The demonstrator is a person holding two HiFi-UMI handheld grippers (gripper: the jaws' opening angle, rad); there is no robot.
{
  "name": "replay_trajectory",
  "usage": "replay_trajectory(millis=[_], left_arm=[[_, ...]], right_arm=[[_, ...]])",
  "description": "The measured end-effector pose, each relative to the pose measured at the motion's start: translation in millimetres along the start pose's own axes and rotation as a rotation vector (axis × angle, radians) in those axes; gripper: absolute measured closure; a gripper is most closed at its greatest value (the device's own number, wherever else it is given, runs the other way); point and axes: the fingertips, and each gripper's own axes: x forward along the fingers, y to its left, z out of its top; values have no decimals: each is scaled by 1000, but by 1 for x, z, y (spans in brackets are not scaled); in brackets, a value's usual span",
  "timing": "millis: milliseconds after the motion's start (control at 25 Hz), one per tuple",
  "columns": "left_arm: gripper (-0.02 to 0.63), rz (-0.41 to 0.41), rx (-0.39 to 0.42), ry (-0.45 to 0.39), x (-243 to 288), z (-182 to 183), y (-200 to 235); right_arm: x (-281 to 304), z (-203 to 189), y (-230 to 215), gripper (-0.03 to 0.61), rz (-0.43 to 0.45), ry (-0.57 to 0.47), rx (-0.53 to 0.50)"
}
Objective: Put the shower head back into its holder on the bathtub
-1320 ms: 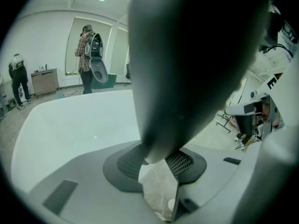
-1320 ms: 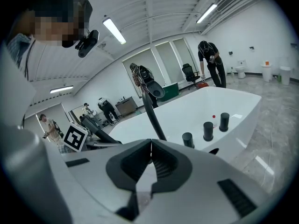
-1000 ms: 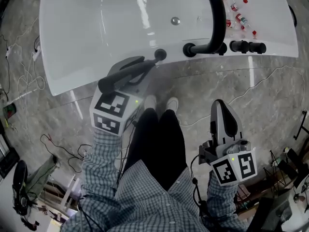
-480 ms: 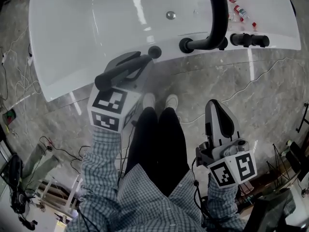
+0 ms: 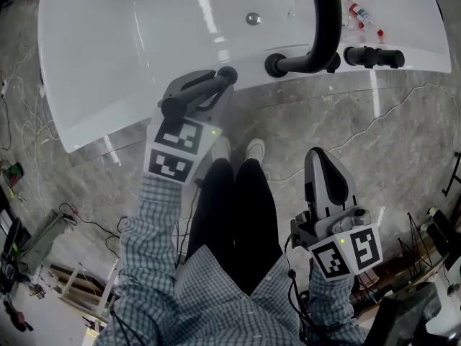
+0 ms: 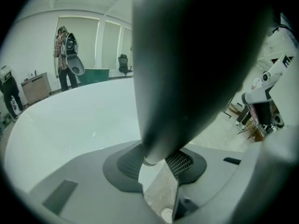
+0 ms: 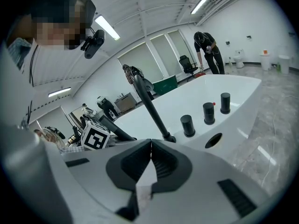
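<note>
Pads (image 6: 125,164) of the left gripper (image 6: 156,158) are clamped on the black shower head (image 6: 187,55), whose dark body fills the space between the jaws and blocks much of that gripper's view. In the head view the shower head's round end lies over the near rim of the white bathtub (image 5: 130,42), just left of the base of the black arched spout (image 5: 325,20); whether it touches the rim cannot be told. The right gripper (image 7: 150,146) is pressed closed on nothing and hangs low over the grey marble floor (image 5: 374,135), well apart from the tub. Its view shows three black knobs (image 7: 208,113) upright on the rim and a dark oval opening (image 7: 213,140) near them.
</note>
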Motion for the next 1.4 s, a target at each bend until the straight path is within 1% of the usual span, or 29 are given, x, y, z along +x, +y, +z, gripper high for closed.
replay_trajectory(millis=[320, 480, 760, 1000, 1240, 1400], left_arm=[[474, -24, 41, 113, 18, -5, 2], [474, -42, 71, 152, 26, -5, 0], [474, -72, 79, 188, 40, -10, 1], [474, -56, 109, 222, 49, -19, 1], [474, -51, 128, 205, 54, -19, -2], [472, -68, 103, 203, 53, -24, -4]], right_arm=[[0, -1, 0, 563, 4, -1, -2], [-1, -1, 0, 563, 2, -2, 2], [-3, -4, -3, 563, -3, 0, 5], [-5, -8, -4, 563, -9, 8, 17], [-3, -12, -5, 563, -9, 15, 15], [-2, -14, -2, 563, -7, 20, 15]])
